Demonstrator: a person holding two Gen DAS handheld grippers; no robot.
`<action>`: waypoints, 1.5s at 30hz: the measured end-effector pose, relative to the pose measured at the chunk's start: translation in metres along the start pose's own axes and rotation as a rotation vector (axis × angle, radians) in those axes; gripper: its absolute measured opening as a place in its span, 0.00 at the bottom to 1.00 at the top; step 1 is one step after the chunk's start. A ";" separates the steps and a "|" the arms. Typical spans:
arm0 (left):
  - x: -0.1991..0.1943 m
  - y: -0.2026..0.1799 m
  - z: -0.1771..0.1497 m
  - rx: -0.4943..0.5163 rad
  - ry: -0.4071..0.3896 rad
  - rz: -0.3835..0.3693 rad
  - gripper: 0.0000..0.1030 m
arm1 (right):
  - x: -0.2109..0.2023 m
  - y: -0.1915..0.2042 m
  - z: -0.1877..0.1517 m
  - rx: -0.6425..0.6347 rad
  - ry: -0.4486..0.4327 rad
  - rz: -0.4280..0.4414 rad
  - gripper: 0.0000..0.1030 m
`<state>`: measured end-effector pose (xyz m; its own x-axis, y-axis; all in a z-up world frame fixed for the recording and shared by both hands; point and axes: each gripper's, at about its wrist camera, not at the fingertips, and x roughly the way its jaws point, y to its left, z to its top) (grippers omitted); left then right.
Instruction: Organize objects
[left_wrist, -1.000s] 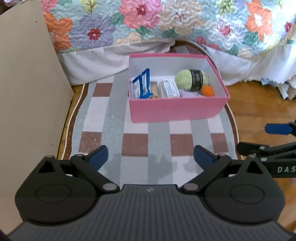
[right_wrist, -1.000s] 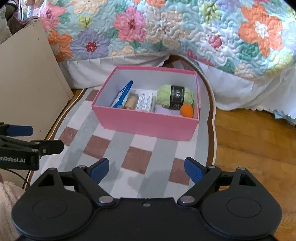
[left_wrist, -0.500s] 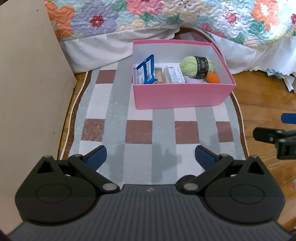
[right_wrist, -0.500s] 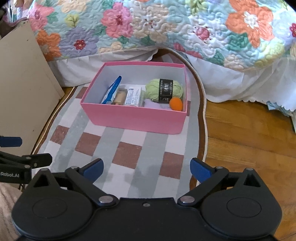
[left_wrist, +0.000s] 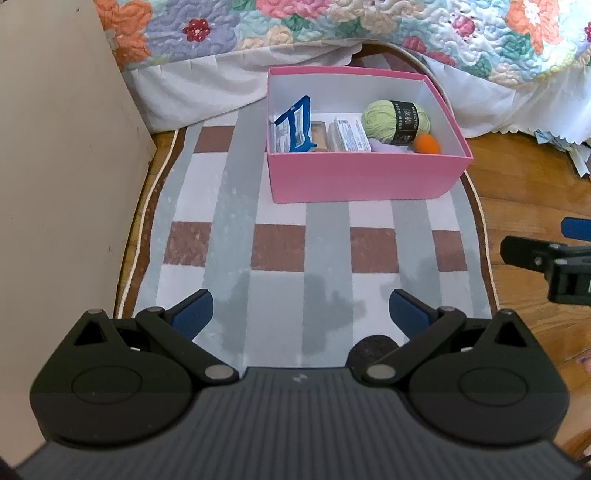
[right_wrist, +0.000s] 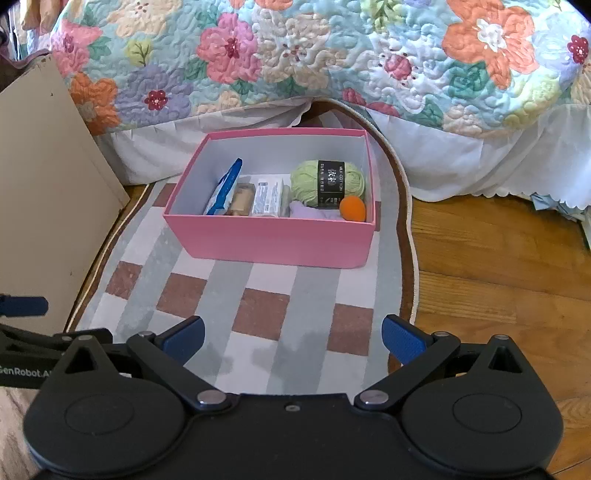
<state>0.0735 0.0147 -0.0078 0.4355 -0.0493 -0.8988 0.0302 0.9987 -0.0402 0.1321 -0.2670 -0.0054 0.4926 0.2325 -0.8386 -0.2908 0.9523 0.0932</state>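
Observation:
A pink box (left_wrist: 362, 177) (right_wrist: 269, 240) stands on a checked rug. Inside lie a green yarn ball (left_wrist: 395, 120) (right_wrist: 327, 181), an orange ball (left_wrist: 426, 143) (right_wrist: 352, 208), a blue-edged packet (left_wrist: 295, 127) (right_wrist: 223, 190), a white carton (left_wrist: 351, 134) (right_wrist: 267, 195), a tan item (right_wrist: 242, 199) and a lilac cloth (right_wrist: 310, 213). My left gripper (left_wrist: 301, 314) is open and empty above the rug, well short of the box. My right gripper (right_wrist: 291, 338) is open and empty, also short of the box. Each gripper shows at the edge of the other's view.
A bed with a floral quilt (right_wrist: 332, 55) and white skirt rises behind the box. A beige panel (left_wrist: 62, 166) (right_wrist: 44, 177) stands at the left. Wooden floor (right_wrist: 498, 277) lies right of the rug (left_wrist: 280, 251). A dark round patch (left_wrist: 371, 349) lies on the rug by my left gripper.
Both grippers have pulled back and risen from the box, which now looks farther away. Both stay open and empty. The box contents have not moved.

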 end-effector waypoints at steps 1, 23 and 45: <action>0.000 0.001 0.000 -0.006 0.001 0.000 1.00 | 0.000 0.001 0.000 -0.004 -0.003 -0.003 1.00; 0.007 0.003 -0.004 -0.016 0.036 0.028 1.00 | 0.000 0.002 -0.007 -0.025 0.008 -0.023 1.00; 0.010 0.007 -0.004 -0.013 0.041 0.041 1.00 | 0.005 0.002 -0.013 -0.055 0.024 -0.061 1.00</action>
<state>0.0742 0.0208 -0.0185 0.3992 -0.0084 -0.9168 0.0010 1.0000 -0.0087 0.1233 -0.2669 -0.0166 0.4909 0.1684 -0.8548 -0.3054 0.9521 0.0121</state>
